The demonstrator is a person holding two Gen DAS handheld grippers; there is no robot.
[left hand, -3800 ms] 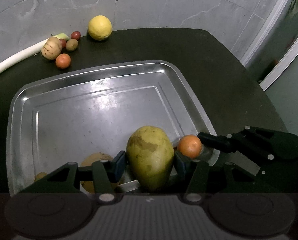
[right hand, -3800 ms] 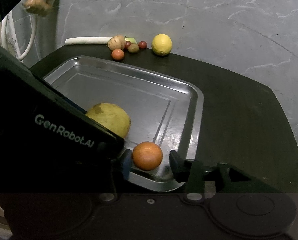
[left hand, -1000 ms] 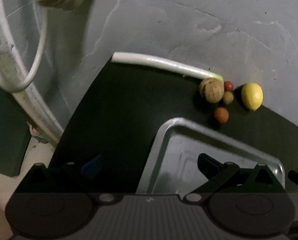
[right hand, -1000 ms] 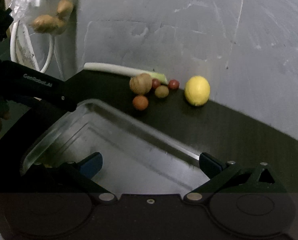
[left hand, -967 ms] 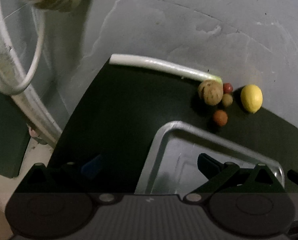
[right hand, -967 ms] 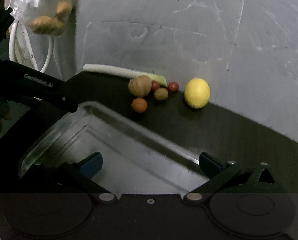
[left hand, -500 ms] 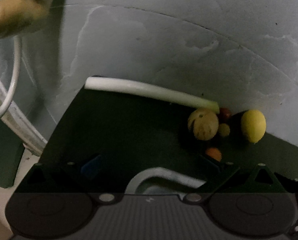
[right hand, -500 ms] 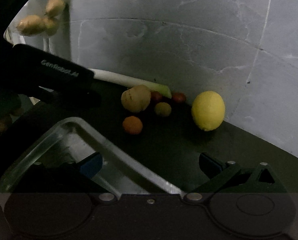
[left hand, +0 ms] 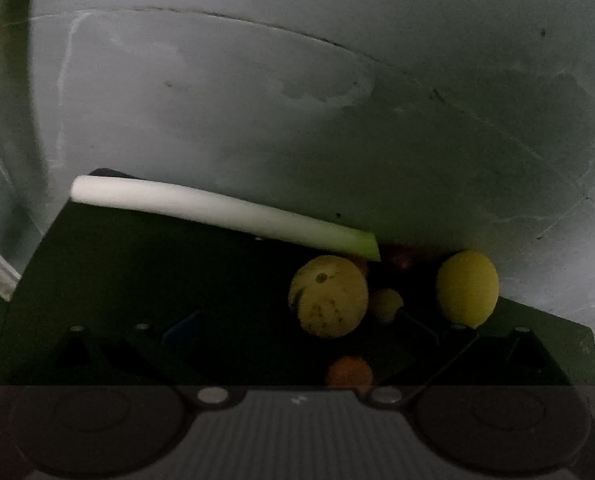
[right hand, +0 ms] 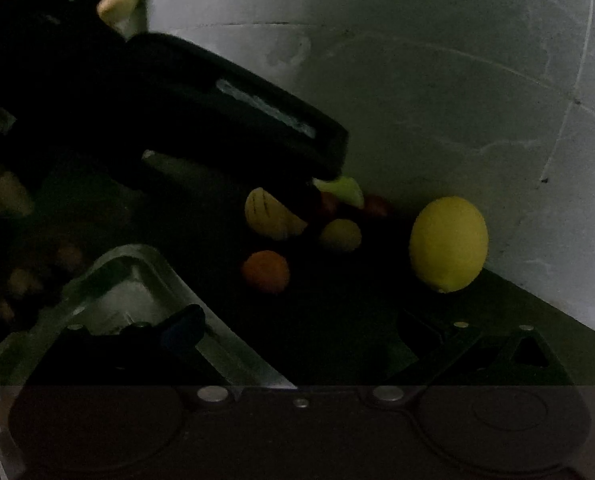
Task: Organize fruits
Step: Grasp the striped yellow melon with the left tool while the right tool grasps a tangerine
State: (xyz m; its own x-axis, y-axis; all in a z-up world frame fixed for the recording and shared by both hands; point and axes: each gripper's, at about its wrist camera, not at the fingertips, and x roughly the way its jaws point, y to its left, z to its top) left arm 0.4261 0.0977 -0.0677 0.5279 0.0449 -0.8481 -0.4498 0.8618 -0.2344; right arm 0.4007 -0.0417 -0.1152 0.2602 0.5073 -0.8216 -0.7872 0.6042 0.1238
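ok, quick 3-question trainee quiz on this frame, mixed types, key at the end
1. True or false: the left gripper is shut on the lemon.
2. Multiple choice: the long white stalk lies A) in the metal tray, B) along the wall at the back of the dark table, C) between the right gripper's fingers.
3. Fill in: the small orange fruit sits on the table, just beyond the ____ corner.

Key:
1. False. Both grippers are open and hold nothing; the lemon rests on the table by the wall.
2. B.
3. Tray's.
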